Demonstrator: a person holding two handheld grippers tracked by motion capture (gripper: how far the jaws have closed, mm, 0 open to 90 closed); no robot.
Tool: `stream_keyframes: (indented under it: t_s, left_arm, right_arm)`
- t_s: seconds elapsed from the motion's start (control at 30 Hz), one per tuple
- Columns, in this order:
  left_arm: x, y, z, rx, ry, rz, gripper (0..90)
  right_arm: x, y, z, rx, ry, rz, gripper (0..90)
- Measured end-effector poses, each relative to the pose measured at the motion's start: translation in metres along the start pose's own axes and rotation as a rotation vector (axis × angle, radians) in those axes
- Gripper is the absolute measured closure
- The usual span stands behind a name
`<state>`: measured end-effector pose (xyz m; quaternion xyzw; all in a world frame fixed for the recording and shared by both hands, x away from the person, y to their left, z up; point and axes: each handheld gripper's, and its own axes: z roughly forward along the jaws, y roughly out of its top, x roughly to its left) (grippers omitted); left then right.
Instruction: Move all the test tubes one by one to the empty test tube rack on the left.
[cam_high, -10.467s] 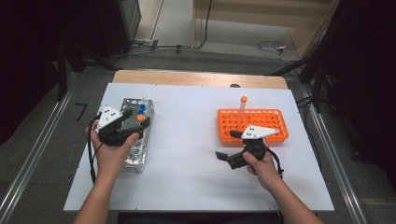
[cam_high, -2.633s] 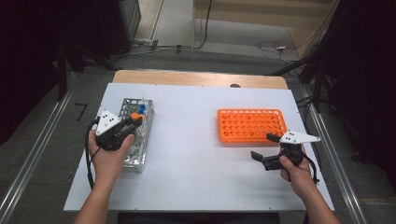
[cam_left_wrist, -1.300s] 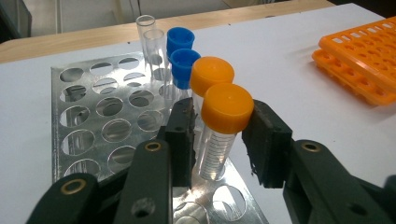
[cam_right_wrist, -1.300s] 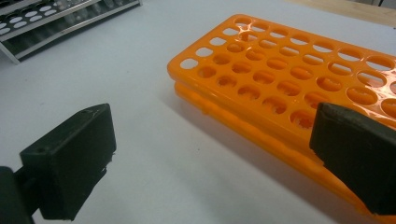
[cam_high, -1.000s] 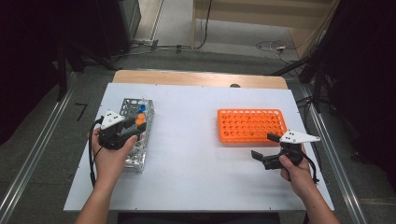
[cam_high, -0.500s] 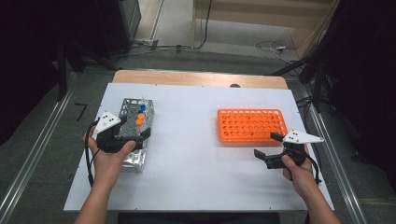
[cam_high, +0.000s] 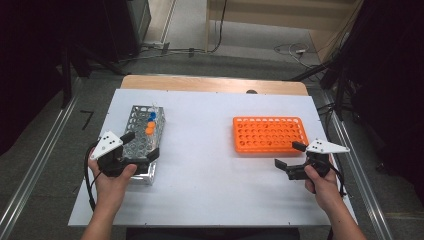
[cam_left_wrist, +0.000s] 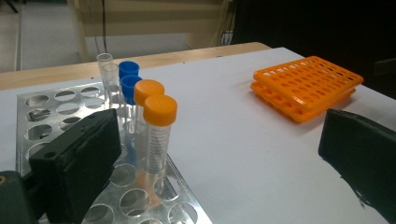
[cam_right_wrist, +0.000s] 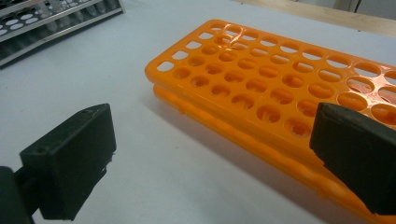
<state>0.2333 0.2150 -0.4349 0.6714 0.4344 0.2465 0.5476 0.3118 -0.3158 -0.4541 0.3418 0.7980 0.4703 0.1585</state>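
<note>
Withdrawing from the metal rack (cam_high: 142, 142) is the step judged to be in hand, an orange-capped tube (cam_left_wrist: 158, 140) now standing in a near hole of that rack at the left of the surface (cam_high: 210, 170). The left tool (cam_high: 141, 145) is seen at the near end of the rack with its jaws spread wide; they have just been opening, and in the left gripper view the tube stands free between them, touched by neither pad. Behind it a second orange-capped tube (cam_left_wrist: 145, 100), two blue-capped tubes (cam_left_wrist: 129, 79) and a clear uncapped one (cam_left_wrist: 105, 70) are lined up towards the far end.

To do this well, the left tool is best drawn straight back towards the near edge with the jaws kept wide, so that no pad brushes the tall tube and tips it in its hole. The rack should not be nudged, since it looks light.

At the right, the orange rack (cam_high: 270, 134) lies with every hole empty, so the transfer looks finished or nearly so. The right tool (cam_high: 287, 155) is held just near and right of it, jaws spread with nothing between them, and can be kept where it is.
</note>
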Motion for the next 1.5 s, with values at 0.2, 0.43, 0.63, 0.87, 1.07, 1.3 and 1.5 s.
stream_keyframes:
  t_s: [0.2, 0.43, 0.63, 0.87, 1.07, 1.3, 1.5]
  left_arm:
    - [-0.003, -0.005, -0.012, -0.021, -0.033, 0.001, 0.0]
    - [-0.003, -0.013, -0.023, -0.024, -0.043, 0.006, 0.0]
    - [0.000, -0.015, -0.028, -0.036, -0.060, -0.010, 0.0]
    - [0.000, -0.017, -0.027, -0.037, -0.060, -0.007, 0.0]
    - [0.002, -0.018, -0.025, -0.031, -0.058, -0.009, 0.0]
    - [0.000, -0.020, -0.022, -0.016, -0.057, -0.002, 0.0]
    - [0.001, -0.019, -0.022, -0.018, -0.053, -0.008, 0.0]
  right_arm:
    - [-0.002, -0.001, -0.001, -0.004, -0.003, 0.002, 0.0]
    - [-0.003, -0.002, -0.001, -0.003, -0.006, 0.009, 0.0]
    - [-0.005, -0.003, -0.005, -0.018, -0.013, 0.023, 0.0]
    - [-0.007, -0.010, -0.016, -0.031, -0.017, 0.043, 0.0]
    - [-0.011, -0.019, -0.018, -0.025, -0.013, 0.047, 0.0]
    - [-0.007, -0.019, -0.011, -0.001, -0.004, 0.020, 0.0]
    - [-0.006, -0.019, -0.009, 0.006, -0.002, 0.013, 0.0]
